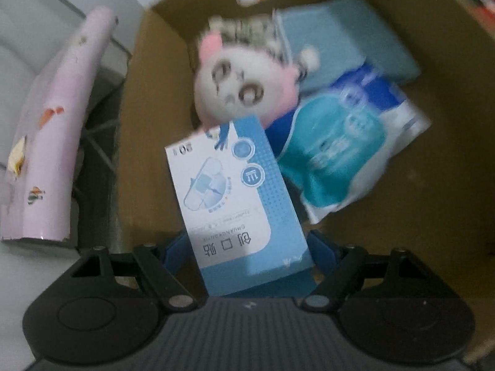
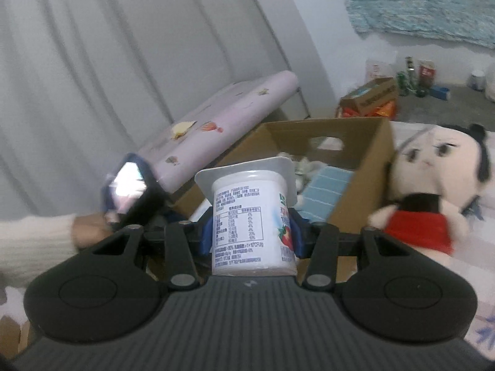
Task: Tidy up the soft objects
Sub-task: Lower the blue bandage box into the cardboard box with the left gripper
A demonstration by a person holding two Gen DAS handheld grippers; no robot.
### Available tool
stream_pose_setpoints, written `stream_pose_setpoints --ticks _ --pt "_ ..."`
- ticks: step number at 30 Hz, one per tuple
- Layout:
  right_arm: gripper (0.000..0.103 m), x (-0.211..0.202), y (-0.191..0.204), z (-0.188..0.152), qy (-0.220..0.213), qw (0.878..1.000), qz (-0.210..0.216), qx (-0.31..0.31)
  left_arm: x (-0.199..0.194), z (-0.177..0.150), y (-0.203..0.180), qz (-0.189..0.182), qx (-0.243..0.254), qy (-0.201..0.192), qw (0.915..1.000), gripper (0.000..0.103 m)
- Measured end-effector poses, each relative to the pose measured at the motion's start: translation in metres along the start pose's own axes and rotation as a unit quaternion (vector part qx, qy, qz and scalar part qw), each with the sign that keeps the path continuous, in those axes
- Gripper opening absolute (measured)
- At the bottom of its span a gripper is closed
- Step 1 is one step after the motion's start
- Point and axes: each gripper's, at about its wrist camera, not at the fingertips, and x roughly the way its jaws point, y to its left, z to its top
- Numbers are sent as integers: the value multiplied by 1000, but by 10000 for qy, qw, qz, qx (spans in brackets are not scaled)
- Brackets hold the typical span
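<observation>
Directly below the left gripper (image 1: 247, 247), pinching a bandage box (image 1: 235, 198) lengthwise, lies the open cardboard box (image 1: 433, 185); the right gripper (image 2: 252, 232) pinches a yogurt cup (image 2: 252, 213).

Your bed (image 2: 411, 133) carries the cardboard box (image 2: 365, 185); the plush doll (image 2: 433, 191) sits just right of that box.

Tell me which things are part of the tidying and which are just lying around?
Part of the job:
- blue box in left claw
- yogurt cup in right claw
- carton
- pig plush
- tissue pack
- doll

Lying about:
- pink roll
- bottles
- curtain
</observation>
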Motion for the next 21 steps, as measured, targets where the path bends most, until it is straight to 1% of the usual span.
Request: stream_pose_setpoints --ticks 2,3,4,5,6,7,8,9,10,11,12,13,14,15,16,17,19,21 --pt "46 8 12 2 76 9999 124 -41 18 0 1 -16 63 307 9995 82" --pt "46 11 17 3 109 9998 155 -32 23 2 -3 -2 181 311 9994 82" --pt "46 14 19 4 161 9997 167 -48 26 3 -8 36 327 348 9989 78" --pt "46 17 22 5 203 9996 180 -69 28 3 -15 144 529 460 9974 81" --pt "46 21 23 6 229 9995 177 -90 28 2 -21 72 744 527 9958 85" --pt "46 21 26 6 250 9995 159 -128 27 0 -23 -170 860 652 9940 93" --pt "46 22 27 6 267 9994 142 -163 24 -2 -24 -212 840 706 9937 101" --pt "46 22 25 5 275 9994 131 -183 18 -5 -24 -105 815 593 9948 103" --pt "46 22 24 4 291 9993 137 -180 9 -8 -23 59 820 425 9957 102" --pt "46 23 22 3 315 9993 156 -160 -1 -11 -21 177 784 215 9965 96" --pt "46 24 21 3 324 9992 171 -135 -10 -13 -17 202 655 26 9976 88" --pt "46 16 12 -2 324 9993 179 -109 -19 -14 -12 136 489 -126 9986 68" --pt "46 17 9 -3 323 9993 163 -100 -28 -12 -6 -57 315 -333 9989 51" --pt "46 15 8 -4 321 9994 137 -85 -35 -10 -2 -281 172 -498 9982 46" --pt "46 14 3 -5 322 9994 117 -57 -41 -6 0 -454 64 -568 9973 39" --pt "46 13 1 -6 322 9994 99 -22 -44 -2 2 -624 -23 -664 9958 37" --pt "46 13 -7 -7 316 9995 43 52 -43 11 -1 -865 -64 -743 9935 40" --pt "46 10 -12 -7 293 9995 -55 54 -40 17 -6 -1031 -167 -659 9923 57"
